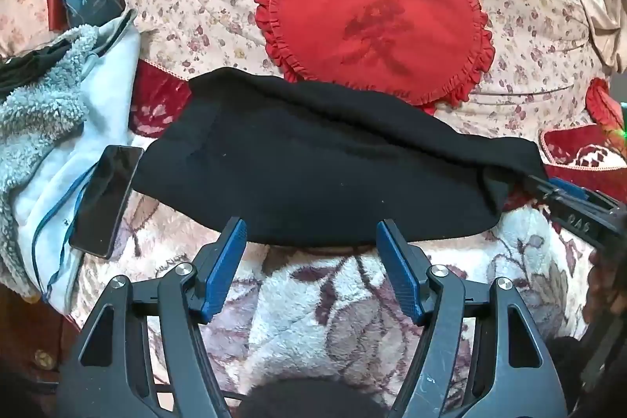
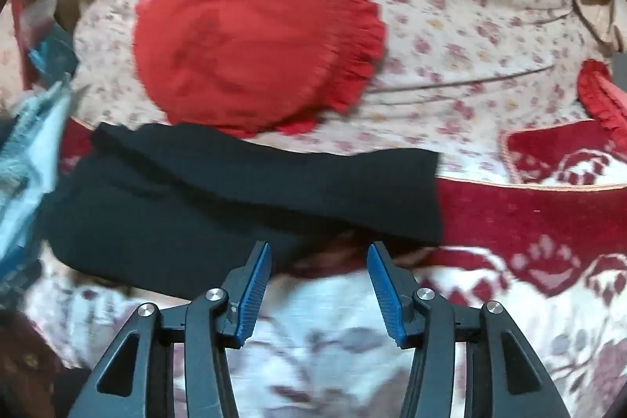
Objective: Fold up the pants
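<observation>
Both grippers, left (image 1: 311, 232) & right (image 2: 319, 255), spread empty by pants (image 1: 298, 159); should pinch near edge evenly.

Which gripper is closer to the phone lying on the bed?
Left. The left gripper hangs open just right of the phone; the right gripper is open at the pants' far end.

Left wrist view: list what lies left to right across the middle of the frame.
Grey fleece garment → black phone → black pants → right gripper at the pants' right end.
</observation>
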`<state>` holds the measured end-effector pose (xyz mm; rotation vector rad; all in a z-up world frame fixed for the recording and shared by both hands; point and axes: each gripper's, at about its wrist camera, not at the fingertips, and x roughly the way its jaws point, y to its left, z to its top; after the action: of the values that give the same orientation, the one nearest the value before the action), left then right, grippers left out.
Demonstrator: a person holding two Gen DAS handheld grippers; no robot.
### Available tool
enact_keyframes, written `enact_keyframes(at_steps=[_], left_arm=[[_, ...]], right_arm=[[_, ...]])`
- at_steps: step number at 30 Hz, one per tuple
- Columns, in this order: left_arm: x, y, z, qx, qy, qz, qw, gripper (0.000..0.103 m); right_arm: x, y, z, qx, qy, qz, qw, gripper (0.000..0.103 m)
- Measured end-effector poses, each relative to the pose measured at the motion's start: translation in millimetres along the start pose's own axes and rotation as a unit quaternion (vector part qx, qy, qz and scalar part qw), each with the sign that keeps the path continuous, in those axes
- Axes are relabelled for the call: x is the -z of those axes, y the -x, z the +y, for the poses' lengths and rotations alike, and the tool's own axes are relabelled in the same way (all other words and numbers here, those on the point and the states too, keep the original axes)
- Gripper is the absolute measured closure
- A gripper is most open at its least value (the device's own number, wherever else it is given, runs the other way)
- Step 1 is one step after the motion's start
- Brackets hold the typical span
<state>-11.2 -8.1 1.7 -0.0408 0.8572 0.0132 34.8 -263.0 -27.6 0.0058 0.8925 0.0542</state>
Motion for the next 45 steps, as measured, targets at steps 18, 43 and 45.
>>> enact_keyframes(at_steps=[18,43,45], left_arm=[[-1.4,0.3,-5.0,0.003,0.003,0.008,1.0,0.034],[-3.5,-11.2,0.5,0.02,0.027,0.031,0.999,0.034],[-2.3,-12.5,1.5,0.019,0.028,0.033,0.9989,0.034]], right_arm=[[14.5,-0.9,47.2,-0.014,0.022,0.009,1.0,0.054],[13.8,-6.4,48.2,-0.014,0.026,0.016,0.999,0.054],[14.0,-7.3,49.1,-0.015,0.027,0.017,0.999,0.054]])
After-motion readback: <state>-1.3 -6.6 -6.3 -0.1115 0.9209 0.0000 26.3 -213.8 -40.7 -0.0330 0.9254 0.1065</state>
